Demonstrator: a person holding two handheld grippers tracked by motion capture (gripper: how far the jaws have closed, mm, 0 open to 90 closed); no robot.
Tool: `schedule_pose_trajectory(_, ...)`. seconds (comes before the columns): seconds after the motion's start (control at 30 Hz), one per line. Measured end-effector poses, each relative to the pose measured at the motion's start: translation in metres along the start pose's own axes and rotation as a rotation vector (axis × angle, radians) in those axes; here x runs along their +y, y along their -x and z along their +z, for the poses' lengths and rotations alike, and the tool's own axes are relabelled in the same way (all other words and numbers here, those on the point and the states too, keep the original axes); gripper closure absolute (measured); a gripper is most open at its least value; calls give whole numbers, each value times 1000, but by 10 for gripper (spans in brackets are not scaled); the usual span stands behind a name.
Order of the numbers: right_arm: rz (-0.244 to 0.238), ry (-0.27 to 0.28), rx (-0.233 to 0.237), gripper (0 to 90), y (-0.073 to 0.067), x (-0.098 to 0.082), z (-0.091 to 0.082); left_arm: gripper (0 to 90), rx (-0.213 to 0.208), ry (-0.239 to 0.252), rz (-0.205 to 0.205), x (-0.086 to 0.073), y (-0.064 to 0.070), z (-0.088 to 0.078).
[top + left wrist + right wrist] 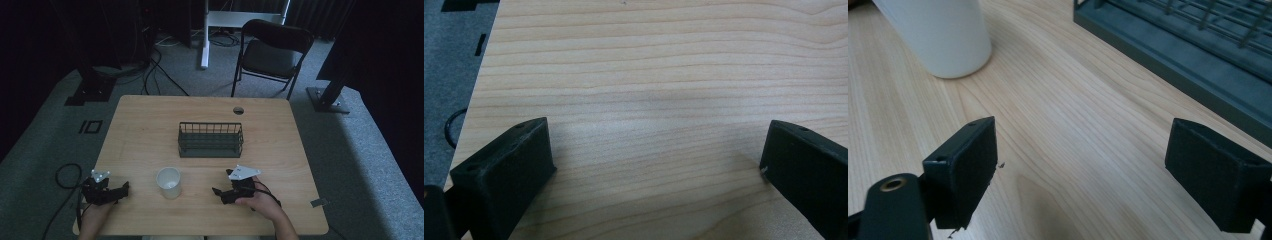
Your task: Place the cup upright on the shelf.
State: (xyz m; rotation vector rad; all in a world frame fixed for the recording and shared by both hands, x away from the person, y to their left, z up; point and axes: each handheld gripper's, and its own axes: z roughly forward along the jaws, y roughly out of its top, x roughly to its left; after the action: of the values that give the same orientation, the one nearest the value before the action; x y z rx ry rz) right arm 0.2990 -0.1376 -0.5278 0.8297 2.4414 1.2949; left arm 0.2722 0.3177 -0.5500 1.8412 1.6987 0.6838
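Right claw: mine, resting low over the near right part of the table. Jaws spread wide, nothing between them. In the right gripper view only bare wood lies in the gap.

Left claw: mine, near left corner of the table, jaws likewise released and empty. The left gripper view looks across plain wood grain, with the table edge and grey floor to its left.

Cup: white, upright, standing on the table between my two claws, nearer the right one but apart from both. The right gripper view has it ahead and to the left of the jaws.

Basket: dark wire, rectangular, mid-table, just beyond the cup and to its right. Its near wall crosses the far right of the right gripper view.

Progress, as I judge it: nothing done yet. The cup is ungrasped and outside the basket; reaching, closing and carrying all remain.

Not made out: the cup's top is cut off in the right gripper view; whether it holds anything is unclear from above. The basket's floor looks empty, though the light is dim. Chair and cables beyond are in shadow.
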Motion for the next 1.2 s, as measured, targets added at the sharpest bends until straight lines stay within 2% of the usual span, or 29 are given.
schedule_pose_trajectory(1.2, -94, 62, 148, 134, -48, 38, 43, 8, 0, 0, 0, 0, 0, 0)
